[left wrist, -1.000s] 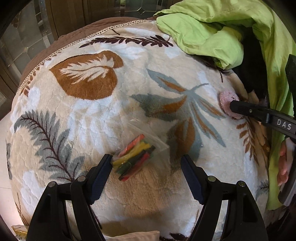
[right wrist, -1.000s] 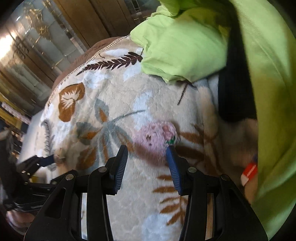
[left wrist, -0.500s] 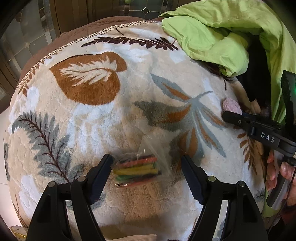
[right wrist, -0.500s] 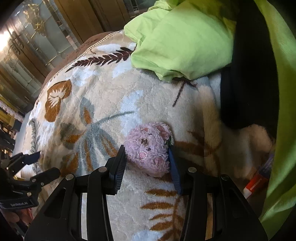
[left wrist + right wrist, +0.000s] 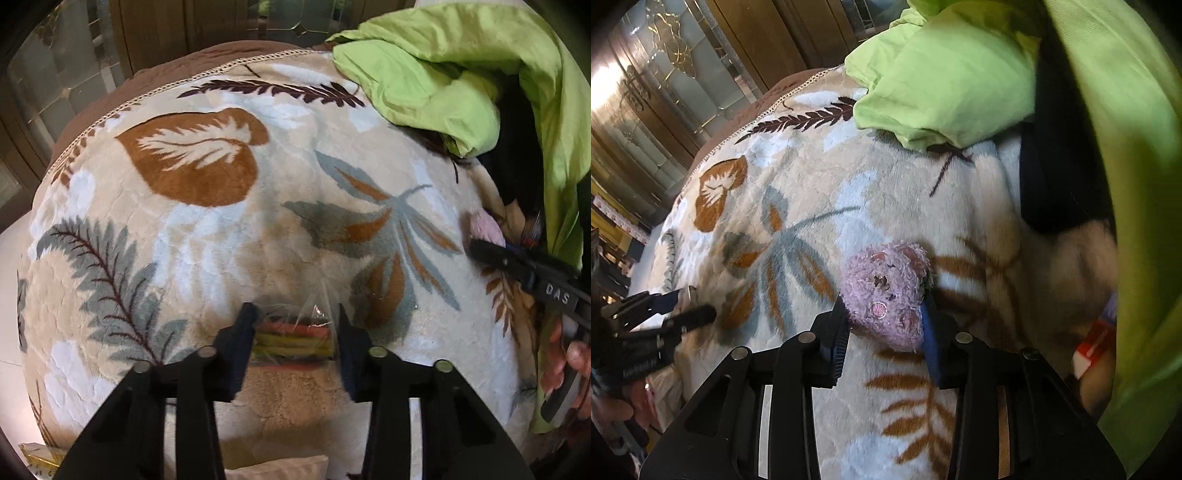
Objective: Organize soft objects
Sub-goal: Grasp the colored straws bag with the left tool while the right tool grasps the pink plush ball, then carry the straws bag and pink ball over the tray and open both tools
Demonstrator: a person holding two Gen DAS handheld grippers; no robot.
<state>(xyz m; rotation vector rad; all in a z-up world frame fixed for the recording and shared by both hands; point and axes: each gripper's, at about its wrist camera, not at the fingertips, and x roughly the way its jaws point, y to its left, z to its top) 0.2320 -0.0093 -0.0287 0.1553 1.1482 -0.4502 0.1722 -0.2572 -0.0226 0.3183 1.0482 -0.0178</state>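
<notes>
- The left gripper (image 5: 293,334) has its 2 jaws closed in on a clear plastic bag of coloured strips (image 5: 293,341), which lies on the leaf-patterned blanket (image 5: 221,240) near the bed's front edge. I'd judge the film slick: if the jaws hold only loose plastic, the bag could slide out on the lift.
- The bag's free flap sticks up between the jaws; pinched crooked, the strips might bunch or the film tear.
- The plush pile is deep, so the jaw tips could catch the blanket and drag it up with the bag.
- Further right, the right gripper (image 5: 886,317) pinches a small pink plush toy (image 5: 886,295) between its 2 jaws, toward the bed's right side. It is squashy, so a light hold may let it twist or drop.
- A crumpled green cloth (image 5: 945,74) and a dark garment (image 5: 1056,166) crowd that side; a wide swing could snag them, or knock the red-and-white item (image 5: 1093,347) half hidden at the edge.
</notes>
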